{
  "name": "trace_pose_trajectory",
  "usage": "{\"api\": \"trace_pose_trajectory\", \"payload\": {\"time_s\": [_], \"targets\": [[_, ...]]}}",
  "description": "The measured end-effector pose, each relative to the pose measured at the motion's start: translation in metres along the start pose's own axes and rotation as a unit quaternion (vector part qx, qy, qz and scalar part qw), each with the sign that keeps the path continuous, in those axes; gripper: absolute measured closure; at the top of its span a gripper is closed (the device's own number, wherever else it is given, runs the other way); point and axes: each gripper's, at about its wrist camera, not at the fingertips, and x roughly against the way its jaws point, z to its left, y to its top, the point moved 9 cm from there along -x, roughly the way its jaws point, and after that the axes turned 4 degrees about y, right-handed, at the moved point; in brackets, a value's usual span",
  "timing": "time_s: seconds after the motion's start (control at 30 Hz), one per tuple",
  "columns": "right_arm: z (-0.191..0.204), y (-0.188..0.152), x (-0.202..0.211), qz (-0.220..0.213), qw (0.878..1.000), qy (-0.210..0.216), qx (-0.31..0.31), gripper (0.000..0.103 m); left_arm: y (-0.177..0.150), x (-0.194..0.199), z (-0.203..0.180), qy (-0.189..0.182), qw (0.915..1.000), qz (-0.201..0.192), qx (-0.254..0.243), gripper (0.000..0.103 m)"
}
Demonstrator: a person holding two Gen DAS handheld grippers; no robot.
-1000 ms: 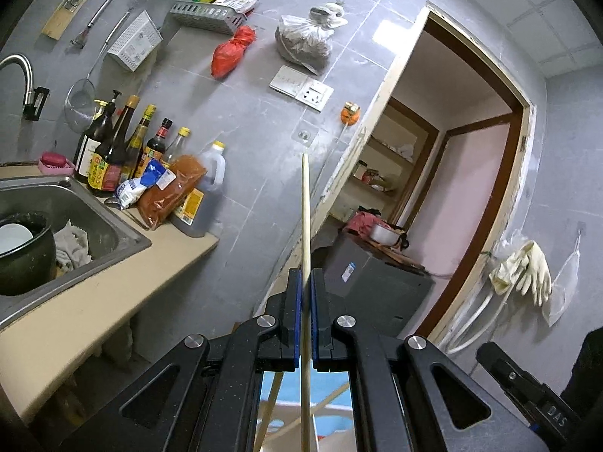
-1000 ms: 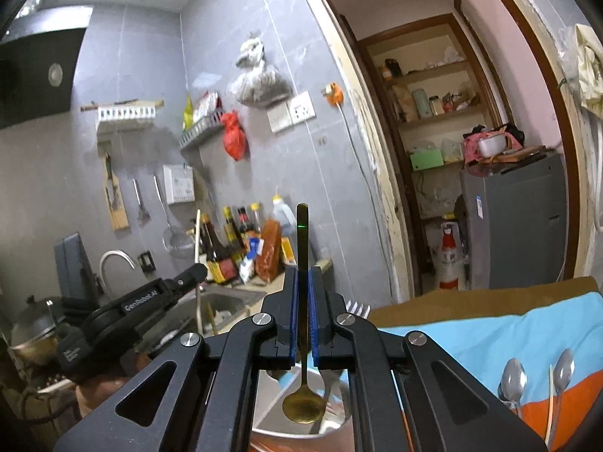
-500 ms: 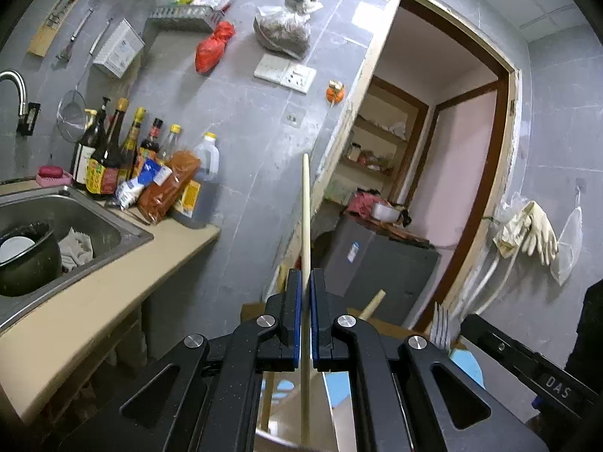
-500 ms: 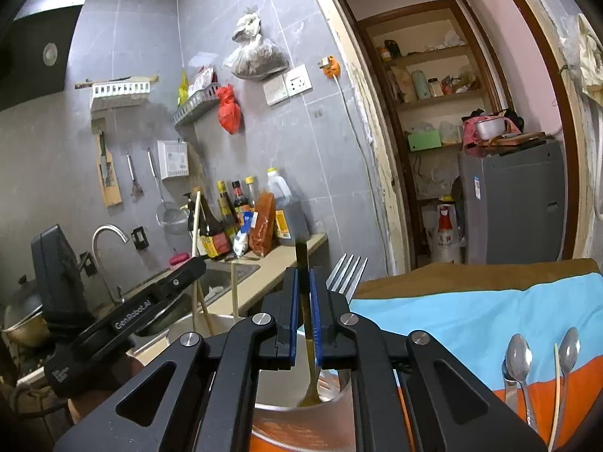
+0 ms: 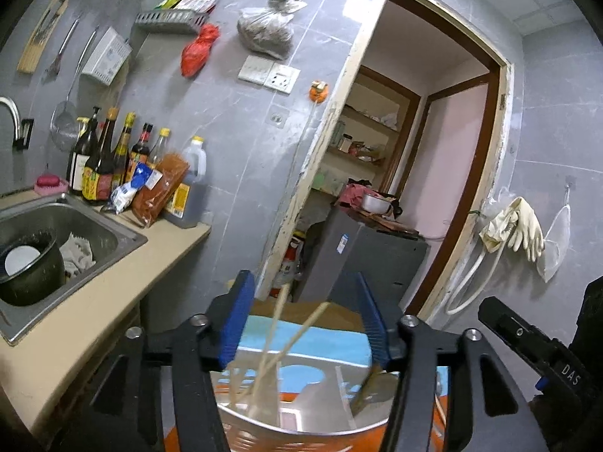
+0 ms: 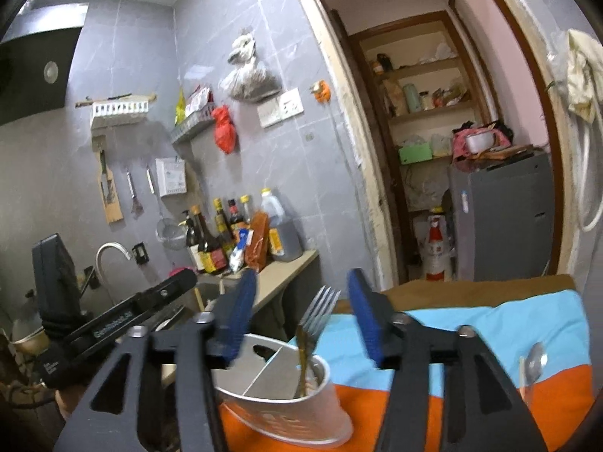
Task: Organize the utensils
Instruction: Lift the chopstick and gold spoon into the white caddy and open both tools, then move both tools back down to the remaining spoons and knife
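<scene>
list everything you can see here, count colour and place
utensil holder: one, white, divided, on the striped cloth
chopsticks: several, pale wood, leaning in the holder
fork: one, silver, tines up in the holder
spoon: one seen, silver, on the cloth at right
cloth: one, blue, orange and brown
sauce bottles: a row, mostly dark, on the counter
sink: one, steel, holding a dark pot
red bag: one, hanging on the wall
gloves: pale, hanging by the door
left gripper: black, blue pads, open
right gripper: same, open
</scene>
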Motion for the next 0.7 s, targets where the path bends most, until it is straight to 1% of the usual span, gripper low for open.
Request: {"api": "trace_pose_trajectory", "payload": {"time_s": [0.07,0.1,0.13,0.17,0.2,0.23,0.27,0.33,0.37,0.5,0.7], "targets": [[-0.006,0.007,0.01,-0.005,1.0,-0.01,0.001,0.046,0.004,0.003,-0.011,0.003,1.0,0.001,-0.008,0.047],[-0.009,0.012,0.015,-0.008,1.0,-0.016,0.002,0.041,0.006,0.005,-0.017,0.007,0.9999,0.001,-0.012,0.041],[-0.013,0.017,0.021,-0.012,1.0,-0.021,0.004,0.034,0.007,0.007,-0.021,0.01,0.9998,-0.001,-0.015,0.033],[-0.015,0.02,0.027,-0.015,1.0,-0.025,0.006,0.031,0.009,0.01,-0.026,0.015,0.9997,-0.004,-0.018,0.028],[-0.019,0.025,0.033,-0.019,0.999,-0.032,0.008,0.025,0.01,0.012,-0.032,0.023,0.9995,-0.006,-0.022,0.018],[-0.023,0.029,0.04,-0.023,0.999,-0.038,0.009,0.02,0.011,0.014,-0.036,0.031,0.9992,-0.009,-0.025,0.012],[-0.027,0.032,0.045,-0.025,0.999,-0.043,0.009,0.017,0.012,0.017,-0.041,0.041,0.9986,-0.013,-0.03,0.01],[-0.036,0.038,0.058,-0.031,0.998,-0.057,0.01,0.003,0.013,0.021,-0.051,0.051,0.9977,-0.02,-0.039,0.006],[-0.04,0.04,0.063,-0.034,0.998,-0.061,0.011,0.0,0.013,0.022,-0.056,0.055,0.9973,-0.023,-0.042,0.005],[-0.055,0.045,0.089,-0.044,0.995,-0.084,0.026,0.0,0.006,0.028,-0.085,0.056,0.9958,-0.037,-0.061,0.003],[-0.081,0.044,0.121,-0.049,0.991,-0.12,0.041,0.0,-0.012,0.03,-0.123,0.043,0.9946,-0.037,-0.087,0.003]]}}
